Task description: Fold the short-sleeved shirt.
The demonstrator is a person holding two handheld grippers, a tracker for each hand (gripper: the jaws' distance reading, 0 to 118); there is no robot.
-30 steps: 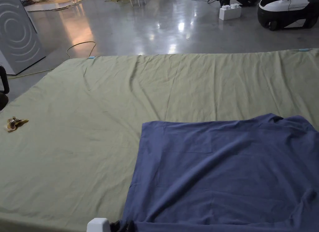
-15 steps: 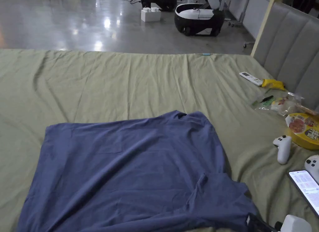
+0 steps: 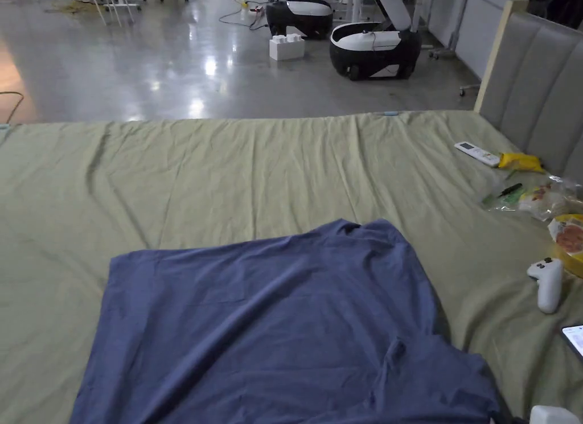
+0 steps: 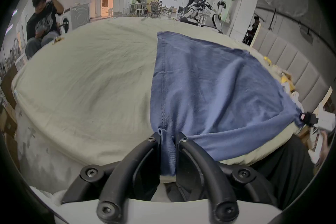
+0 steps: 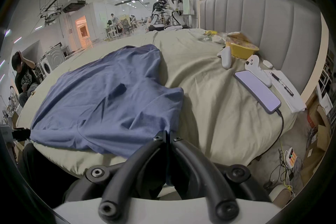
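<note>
Nothing on the bed (image 3: 239, 169) has moved; only the camera has. Both grippers, left (image 4: 168, 138) and right (image 5: 168, 135), pinch the shirt (image 3: 273, 322) at its near corners; it lies spread, folding barely begun.

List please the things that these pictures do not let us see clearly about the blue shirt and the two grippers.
- Head view: the near edge of the blue shirt is cut off by the bottom of the frame.
- Left gripper view: the right gripper is small at the picture's edge; its jaws cannot be judged there.
- Right gripper view: the pinched shirt corner is hidden between the right gripper's own jaws.
- Left gripper view: the shirt's underside is hidden against the bed sheet.
</note>
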